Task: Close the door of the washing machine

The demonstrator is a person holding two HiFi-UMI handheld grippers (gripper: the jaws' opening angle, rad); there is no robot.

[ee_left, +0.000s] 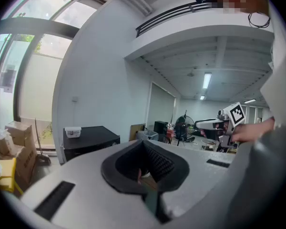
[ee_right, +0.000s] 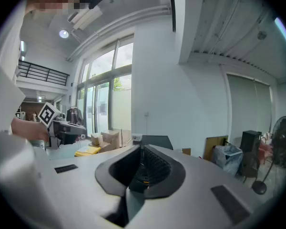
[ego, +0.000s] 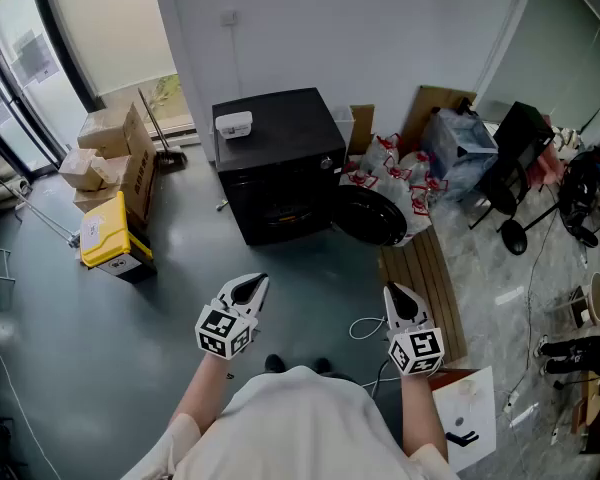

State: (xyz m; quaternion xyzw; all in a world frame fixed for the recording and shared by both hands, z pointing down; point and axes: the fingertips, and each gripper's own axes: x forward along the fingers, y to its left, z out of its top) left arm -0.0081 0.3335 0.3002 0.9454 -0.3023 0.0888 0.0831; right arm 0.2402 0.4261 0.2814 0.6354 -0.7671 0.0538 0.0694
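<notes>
The black washing machine (ego: 280, 158) stands against the white wall, with a small white box (ego: 233, 124) on its top. Its round door (ego: 370, 216) hangs open, swung out to the machine's right. My left gripper (ego: 250, 286) and my right gripper (ego: 398, 296) are held close to my body, well short of the machine, both shut and holding nothing. In the left gripper view the machine (ee_left: 88, 140) shows at the left beyond the closed left gripper (ee_left: 144, 144). In the right gripper view the machine's top (ee_right: 155, 140) appears just over the closed right gripper (ee_right: 142, 149).
Cardboard boxes (ego: 115, 153) and a yellow box (ego: 105, 233) sit left of the machine, with a broom (ego: 160, 133) by the wall. Bags (ego: 395, 168), a black chair (ego: 515, 168) and a wooden slatted board (ego: 430, 288) lie to the right. A white cable (ego: 365, 328) is on the floor.
</notes>
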